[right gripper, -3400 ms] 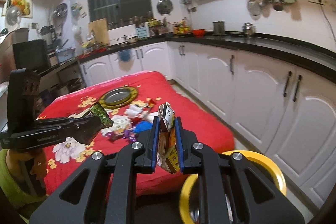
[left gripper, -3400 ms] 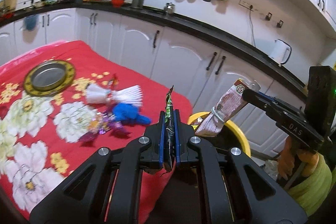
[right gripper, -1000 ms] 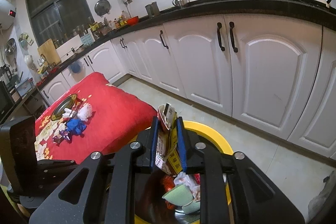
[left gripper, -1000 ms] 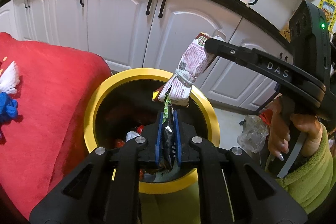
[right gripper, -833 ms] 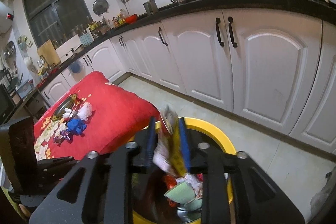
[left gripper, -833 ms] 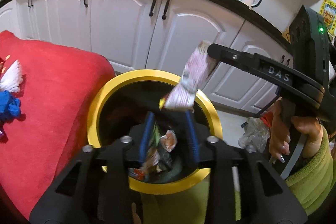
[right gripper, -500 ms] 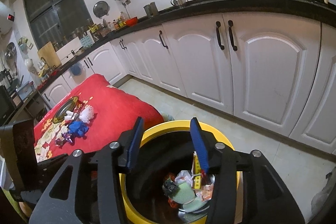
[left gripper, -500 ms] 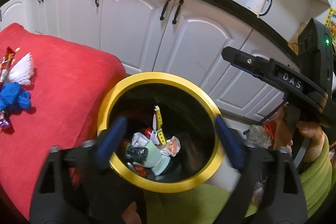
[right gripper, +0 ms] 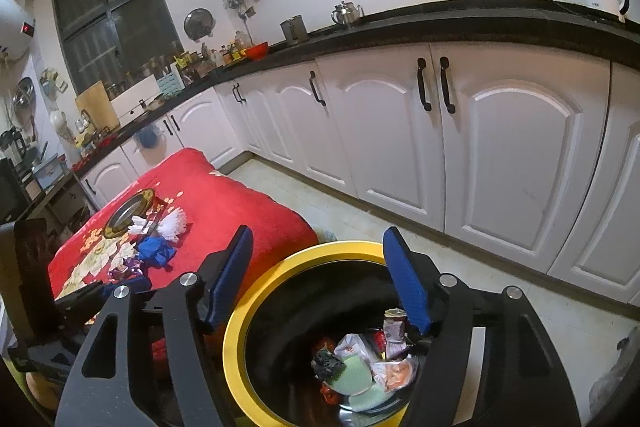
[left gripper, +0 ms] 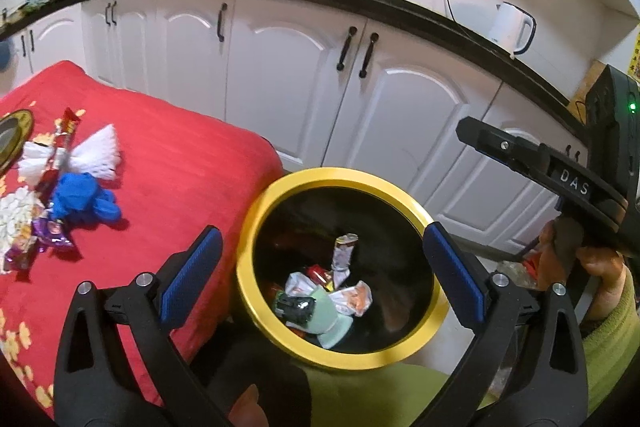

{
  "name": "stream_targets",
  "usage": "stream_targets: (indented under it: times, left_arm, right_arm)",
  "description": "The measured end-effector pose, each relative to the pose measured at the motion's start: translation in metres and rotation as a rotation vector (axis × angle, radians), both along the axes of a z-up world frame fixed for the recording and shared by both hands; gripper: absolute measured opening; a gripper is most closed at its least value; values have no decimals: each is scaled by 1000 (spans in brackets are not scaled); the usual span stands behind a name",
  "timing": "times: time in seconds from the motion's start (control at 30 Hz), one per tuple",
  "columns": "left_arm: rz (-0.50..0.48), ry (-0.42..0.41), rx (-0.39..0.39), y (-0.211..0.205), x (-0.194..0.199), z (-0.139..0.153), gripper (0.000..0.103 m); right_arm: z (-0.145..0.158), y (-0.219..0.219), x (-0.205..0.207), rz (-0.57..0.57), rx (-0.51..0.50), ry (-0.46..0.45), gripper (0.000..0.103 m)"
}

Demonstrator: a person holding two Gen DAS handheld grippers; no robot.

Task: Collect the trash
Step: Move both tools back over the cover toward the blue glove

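Your left gripper (left gripper: 322, 269) fills the lower part of its frame: matte black arms with triangular cut-outs, silver screw heads at the joints, blue ribbed pads (left gripper: 191, 275) on the fingers. Your right gripper (right gripper: 318, 277) is built the same way in its own view. At the right edge of the left view, its black body carries white "DAS" lettering and a small green light. Your right hand (left gripper: 576, 263), skin bare, emerges from an olive-green ribbed sleeve (left gripper: 610, 351).

Crumpled wrappers (left gripper: 320, 291) heaped inside yellow-rimmed bin (left gripper: 256, 227)
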State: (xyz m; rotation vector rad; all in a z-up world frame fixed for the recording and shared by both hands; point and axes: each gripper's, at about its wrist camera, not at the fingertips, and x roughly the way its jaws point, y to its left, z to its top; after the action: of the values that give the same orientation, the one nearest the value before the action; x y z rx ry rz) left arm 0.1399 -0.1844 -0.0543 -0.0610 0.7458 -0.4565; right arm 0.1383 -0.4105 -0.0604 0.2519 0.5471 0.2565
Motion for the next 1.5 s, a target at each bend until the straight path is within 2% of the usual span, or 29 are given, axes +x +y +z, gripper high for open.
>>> stream_targets:
  times: [1.07,1.5]
  left_arm:
    - [216,-181,-25,85,-29,41,92]
    - [386,-168,-69,156,-30,36,92]
  right_arm:
    - [28,75,-14,139,-72,-50,71]
    - [27,125,-6,237,-114,-33,70]
